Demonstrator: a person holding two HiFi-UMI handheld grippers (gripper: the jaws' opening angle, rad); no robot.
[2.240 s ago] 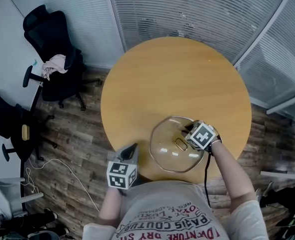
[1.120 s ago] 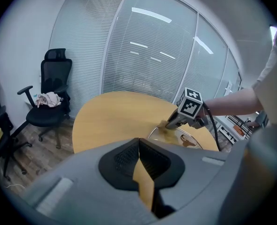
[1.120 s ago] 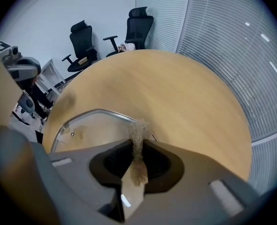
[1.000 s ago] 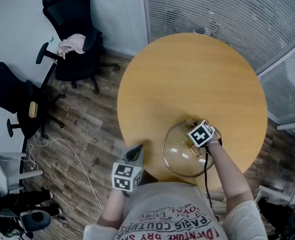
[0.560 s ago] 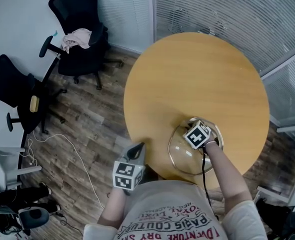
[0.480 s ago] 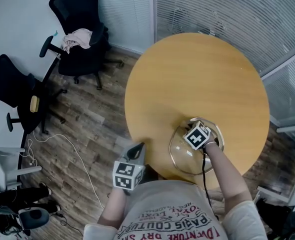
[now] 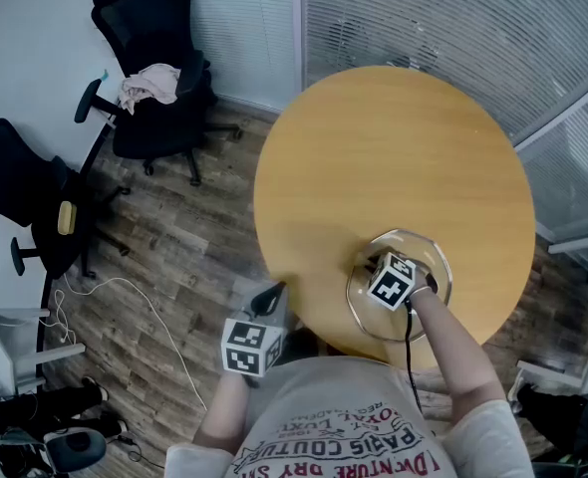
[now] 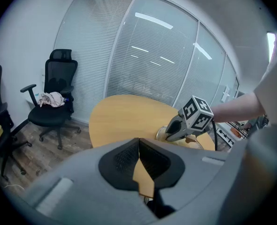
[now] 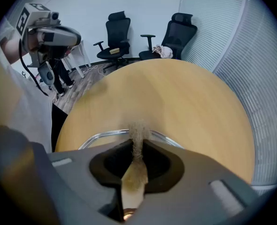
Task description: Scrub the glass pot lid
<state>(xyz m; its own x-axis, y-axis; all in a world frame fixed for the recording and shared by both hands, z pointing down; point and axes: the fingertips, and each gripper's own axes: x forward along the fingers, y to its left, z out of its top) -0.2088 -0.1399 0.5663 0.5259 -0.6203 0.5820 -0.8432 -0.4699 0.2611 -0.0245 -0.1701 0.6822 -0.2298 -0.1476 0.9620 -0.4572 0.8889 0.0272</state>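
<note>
— Where does the glass pot lid (image 7: 426,254) sit?
— On the round wooden tabletop (image 7: 374,137), close to the edge nearest the person and toward their right. It lies dome up with its metal rim flat on the wood.
— And the right claw (image 7: 371,263)?
— Over the lid's middle, pinching a thin, tan, fuzzy scrub pad (image 9: 137,134). The pad sticks out past the claw's tips, with the lid's rim just beyond it. I cannot tell whether the pad touches the glass.
— The left claw (image 7: 272,293)?
— Off the tabletop, just beside its near left edge and above the wood floor (image 7: 174,227). Its pads are pressed together, with nothing between them. It stands well apart from the lid.
— Does anything else carry something?
— A black office chair (image 7: 140,28) by the blinds has a pale pink cloth (image 7: 147,85) bundled on its seat.
</note>
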